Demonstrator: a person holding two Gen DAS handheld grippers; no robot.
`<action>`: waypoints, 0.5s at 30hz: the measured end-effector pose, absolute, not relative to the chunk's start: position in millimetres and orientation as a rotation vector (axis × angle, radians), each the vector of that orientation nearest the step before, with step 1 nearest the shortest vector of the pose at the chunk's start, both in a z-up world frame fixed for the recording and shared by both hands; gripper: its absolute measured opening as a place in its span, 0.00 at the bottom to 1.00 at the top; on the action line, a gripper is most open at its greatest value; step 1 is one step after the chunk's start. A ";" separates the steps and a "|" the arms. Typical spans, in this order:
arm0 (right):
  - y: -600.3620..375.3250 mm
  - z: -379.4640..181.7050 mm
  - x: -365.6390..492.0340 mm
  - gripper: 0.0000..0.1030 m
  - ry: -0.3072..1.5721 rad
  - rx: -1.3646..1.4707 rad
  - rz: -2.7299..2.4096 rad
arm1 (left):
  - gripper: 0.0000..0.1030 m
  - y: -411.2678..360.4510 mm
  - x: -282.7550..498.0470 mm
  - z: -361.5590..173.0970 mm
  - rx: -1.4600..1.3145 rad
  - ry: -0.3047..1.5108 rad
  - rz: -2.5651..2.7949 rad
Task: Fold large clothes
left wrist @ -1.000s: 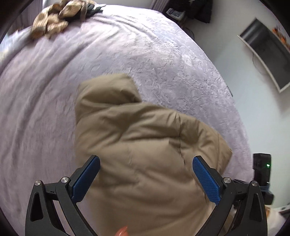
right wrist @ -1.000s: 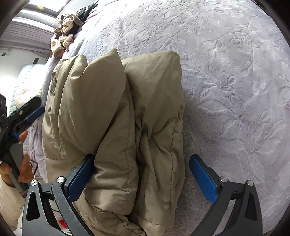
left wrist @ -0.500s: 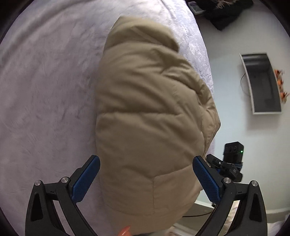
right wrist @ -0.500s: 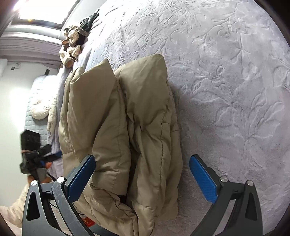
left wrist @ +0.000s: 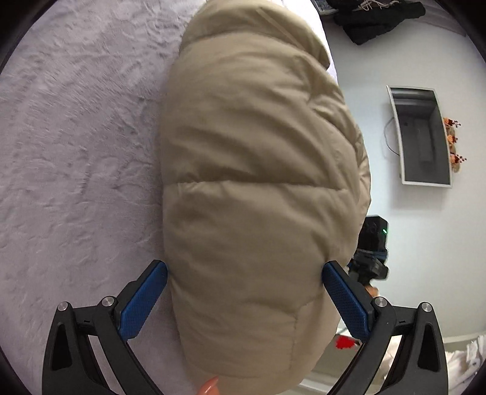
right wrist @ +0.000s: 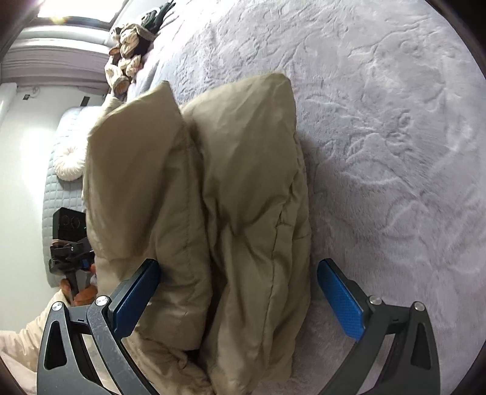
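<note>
The tan puffer jacket (left wrist: 258, 188) lies folded in thick layers at the edge of the bed (left wrist: 76, 152), and both the left gripper (left wrist: 244, 291) and the right gripper (right wrist: 238, 288) are spread wide around the bundle without pinching it, I think to push and shape the fold. The bed has a pale lilac plush cover (right wrist: 379, 121) with a leaf pattern. A stuffed toy (right wrist: 124, 66) sits at its far end, and the wall (left wrist: 395, 45) is white.

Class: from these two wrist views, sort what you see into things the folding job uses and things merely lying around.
Job: tan puffer jacket, left gripper, right gripper, bedspread.
Lying about: plush toy, black clothing, wall shelf, round cushion.
</note>
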State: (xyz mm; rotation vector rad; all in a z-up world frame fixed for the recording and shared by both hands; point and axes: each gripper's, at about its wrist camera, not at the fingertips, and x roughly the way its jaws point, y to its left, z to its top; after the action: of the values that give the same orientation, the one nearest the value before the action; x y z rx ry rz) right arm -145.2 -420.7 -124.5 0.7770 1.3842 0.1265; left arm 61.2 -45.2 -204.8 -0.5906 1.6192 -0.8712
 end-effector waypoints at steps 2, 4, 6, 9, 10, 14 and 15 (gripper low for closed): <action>-423.3 -134.9 -139.3 1.00 1.393 0.800 0.156 | 0.99 -49.0 62.6 -211.2 -0.604 1.619 -0.903; -425.9 -144.2 -133.9 1.00 1.387 0.848 0.194 | 0.99 -52.9 63.7 -216.9 -0.616 1.617 -0.930; -428.5 -152.5 -128.4 1.00 1.365 0.905 0.229 | 0.99 -55.1 64.1 -223.7 -0.634 1.617 -0.945; -425.6 -161.3 -116.8 1.00 1.326 0.966 0.295 | 1.00 -61.4 65.2 -231.9 -0.651 1.628 -0.942; -423.4 -164.8 -112.3 1.00 1.321 0.978 0.313 | 1.00 -62.9 65.3 -234.6 -0.658 1.634 -0.940; -416.3 -174.4 -100.4 1.00 1.316 1.004 0.331 | 1.00 -73.9 63.5 -238.6 -0.654 1.654 -0.934; -415.5 -174.5 -99.1 1.00 1.316 1.007 0.327 | 1.00 -77.0 63.2 -237.2 -0.645 1.656 -0.927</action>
State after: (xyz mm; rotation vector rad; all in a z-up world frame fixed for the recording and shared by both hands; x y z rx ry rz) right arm -99.1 -415.5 -174.5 1.0071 1.3161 0.3267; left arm 63.2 -77.0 -237.2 -0.6449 1.6557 -0.9268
